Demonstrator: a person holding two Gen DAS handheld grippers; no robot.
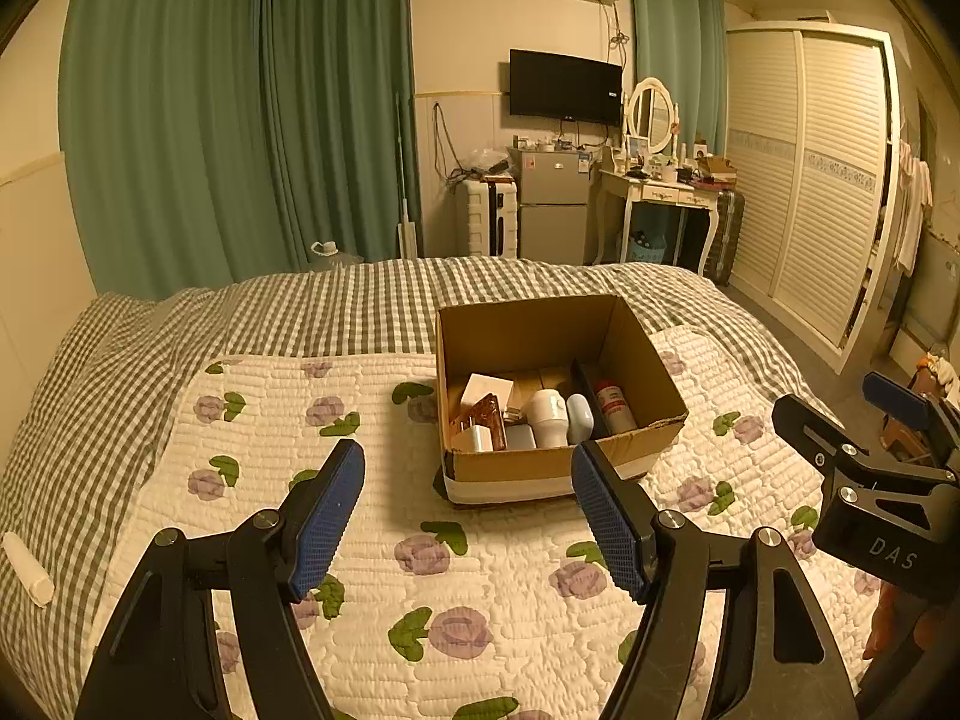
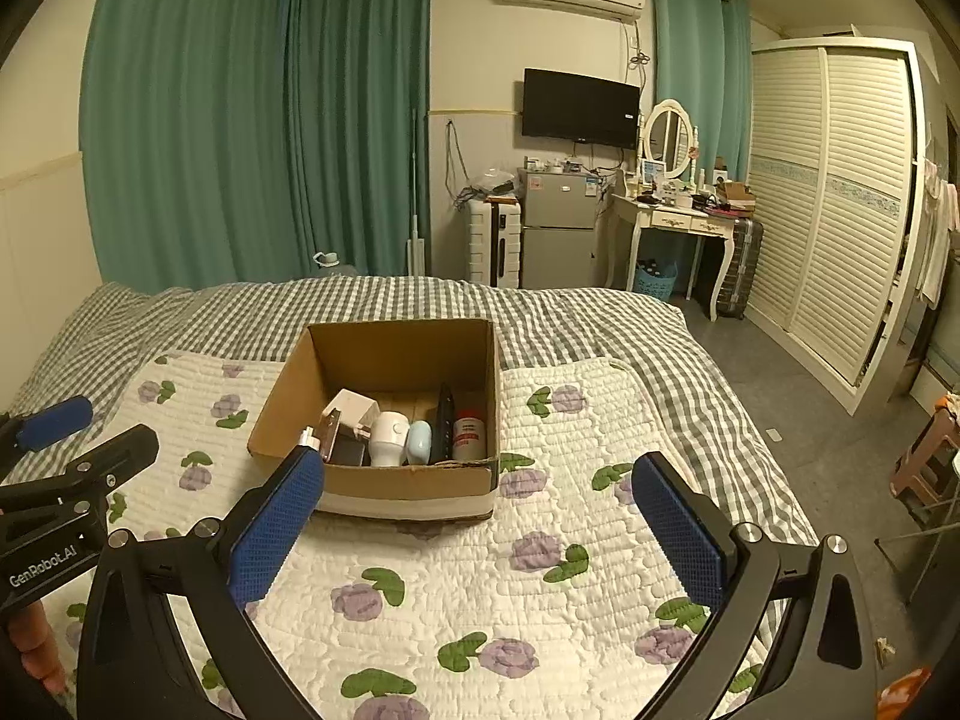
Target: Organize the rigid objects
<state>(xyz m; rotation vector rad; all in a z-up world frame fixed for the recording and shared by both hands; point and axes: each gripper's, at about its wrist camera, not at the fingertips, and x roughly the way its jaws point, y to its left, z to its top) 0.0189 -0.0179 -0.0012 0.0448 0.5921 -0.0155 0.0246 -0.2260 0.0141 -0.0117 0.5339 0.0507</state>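
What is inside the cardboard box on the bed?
Inside the cardboard box: a white charger, a white bottle, a pale blue item, a red-capped can and a dark divider. The near wall hides their bases.

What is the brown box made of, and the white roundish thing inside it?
The box looks like corrugated cardboard: matte brown, with a ragged, frayed front rim and pale tape round its base. The white roundish thing looks like smooth hard plastic, since light gleams softly off it, though glazed ceramic can't be ruled out.
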